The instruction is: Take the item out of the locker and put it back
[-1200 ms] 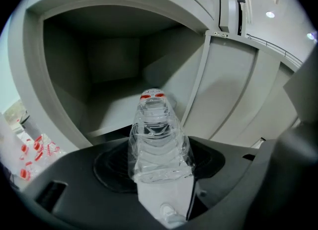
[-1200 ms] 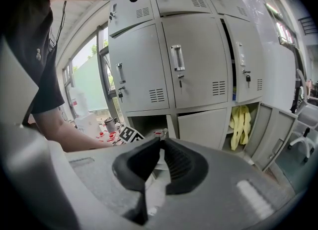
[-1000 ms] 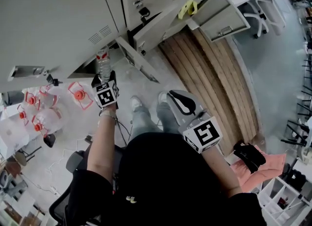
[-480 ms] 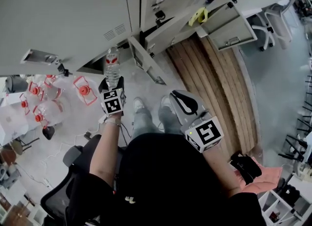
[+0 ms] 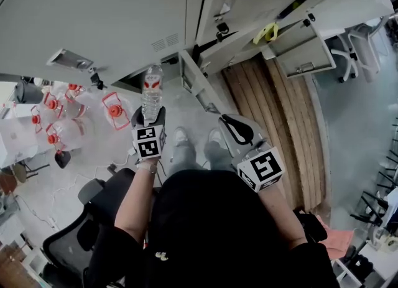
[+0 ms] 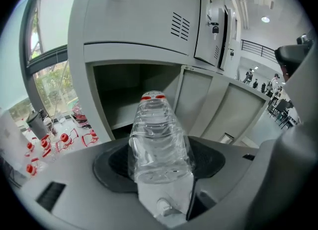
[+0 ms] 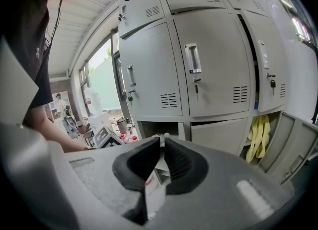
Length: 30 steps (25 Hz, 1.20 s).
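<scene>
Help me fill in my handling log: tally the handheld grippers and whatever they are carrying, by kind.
Grippers: 2, the left gripper and the right gripper
Bottles: 1, the clear water bottle, clamped between the left fingers
Total: 3

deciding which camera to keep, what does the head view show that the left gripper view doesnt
Only the head view: the person's shoes, the wooden planks on the floor and the office chair.
Only the left gripper view: the inside of the open locker compartment.
Both: the bottle clamped in the left gripper, the grey lockers and the red-capped jugs.
</scene>
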{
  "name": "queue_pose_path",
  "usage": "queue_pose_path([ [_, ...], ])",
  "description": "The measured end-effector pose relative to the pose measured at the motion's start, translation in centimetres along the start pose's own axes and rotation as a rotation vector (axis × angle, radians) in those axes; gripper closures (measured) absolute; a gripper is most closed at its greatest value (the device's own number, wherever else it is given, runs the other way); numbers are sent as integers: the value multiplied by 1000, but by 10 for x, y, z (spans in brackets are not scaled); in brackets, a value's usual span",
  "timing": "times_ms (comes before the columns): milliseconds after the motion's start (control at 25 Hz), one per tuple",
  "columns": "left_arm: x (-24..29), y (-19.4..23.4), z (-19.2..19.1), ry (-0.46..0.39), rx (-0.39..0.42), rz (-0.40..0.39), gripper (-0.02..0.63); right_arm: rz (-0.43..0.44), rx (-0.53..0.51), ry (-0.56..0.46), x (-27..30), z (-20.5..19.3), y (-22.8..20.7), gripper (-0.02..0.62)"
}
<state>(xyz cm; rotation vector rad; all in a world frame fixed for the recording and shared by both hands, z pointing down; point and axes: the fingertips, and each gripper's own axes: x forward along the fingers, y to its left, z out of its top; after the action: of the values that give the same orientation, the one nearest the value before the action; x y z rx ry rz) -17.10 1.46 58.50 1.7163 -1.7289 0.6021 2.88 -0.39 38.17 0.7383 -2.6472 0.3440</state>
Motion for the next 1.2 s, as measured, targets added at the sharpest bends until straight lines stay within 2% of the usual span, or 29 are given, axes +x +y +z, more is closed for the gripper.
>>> queue_pose_path([
  [680, -102, -21, 11, -59, 27, -7, 314, 109, -39, -28, 17, 16, 5, 571],
  [1000, -149, -20, 42, -133, -1, 68, 314, 156, -53, -47, 19, 21, 6, 571],
  [1200, -176, -27, 59, -166, 34, 82, 314, 183, -61, -49, 19, 21, 10, 571],
])
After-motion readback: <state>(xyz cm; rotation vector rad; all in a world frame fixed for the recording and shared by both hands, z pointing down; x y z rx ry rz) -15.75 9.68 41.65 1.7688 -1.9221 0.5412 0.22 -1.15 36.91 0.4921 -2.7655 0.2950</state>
